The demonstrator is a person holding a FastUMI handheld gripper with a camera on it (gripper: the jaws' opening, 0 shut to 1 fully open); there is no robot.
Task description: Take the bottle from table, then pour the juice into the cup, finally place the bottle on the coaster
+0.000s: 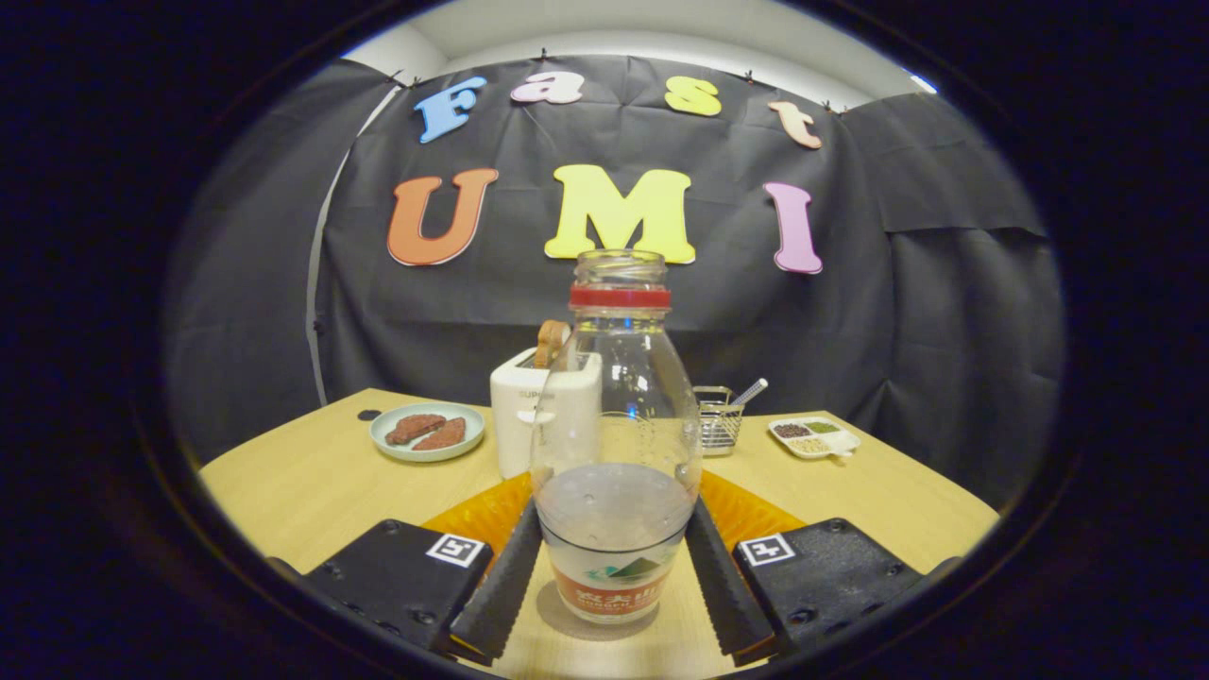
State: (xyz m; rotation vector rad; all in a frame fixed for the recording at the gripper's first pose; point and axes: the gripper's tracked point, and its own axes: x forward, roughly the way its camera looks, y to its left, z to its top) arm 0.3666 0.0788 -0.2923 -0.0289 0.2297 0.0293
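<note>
**Bottle between the fingers, coaster just behind it, cup unseen**

While the bottle [616, 444] stood upright on the counter [283, 491], the gripper [614, 586] had one finger on each side of its lower body, both lying along the clear wall near the label; they looked closed on it, though whether they pressed firmly or merely touched could not be judged for sure. Its base appeared to rest on the wood, casting a small shadow. Its mouth was open, with a red ring round the neck, and a pale, cloudy juice filled only the bottom part. No cup could be made out, so whether the pouring was done or yet to come could not be told from this moment. An orange coaster [482, 515] lay just behind the bottle, showing on both sides of it, and the bottle did not seem to stand on it yet, so at least the last step looked undone.

From left to right, the pale wooden counter carried a small dark disc [368, 415] near its far edge, then a light green plate [427, 432] with two brown pieces, then a white toaster [538, 416] with a slice standing in its slot, partly hidden behind the bottle. Right of the bottle stood a small wire basket [716, 422] with a pale handle sticking out, and beyond it a white divided tray [814, 437] holding small heaps of food. Black cloth hung behind it all, with a strip of white wall above.
</note>
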